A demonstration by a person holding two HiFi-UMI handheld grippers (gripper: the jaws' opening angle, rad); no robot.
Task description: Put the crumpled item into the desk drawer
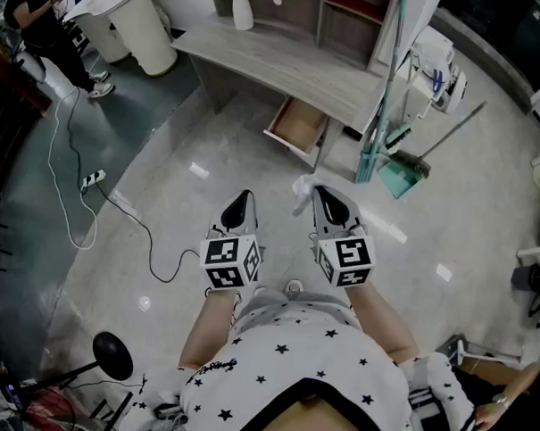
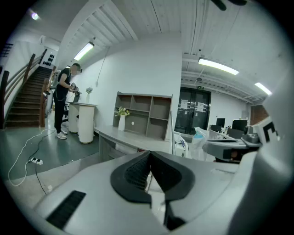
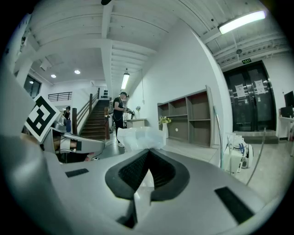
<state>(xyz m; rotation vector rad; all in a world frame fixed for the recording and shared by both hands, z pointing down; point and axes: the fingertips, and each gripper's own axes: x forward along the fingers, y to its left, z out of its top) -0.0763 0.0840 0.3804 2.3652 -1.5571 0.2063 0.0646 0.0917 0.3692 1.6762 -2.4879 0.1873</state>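
My right gripper is shut on a crumpled white plastic item, which bulges out past the jaw tips. It hangs above the pale floor, short of the desk. The desk drawer stands pulled open under the grey desk, its wooden inside showing nothing I can make out. My left gripper is shut with nothing in it, level with the right one and to its left. In the left gripper view the desk lies ahead beyond the closed jaws.
A broom and a teal dustpan lean near the desk's right end. A white cable with a power strip runs across the floor at left. A white vase stands on the desk. A person stands at far left by white pedestals.
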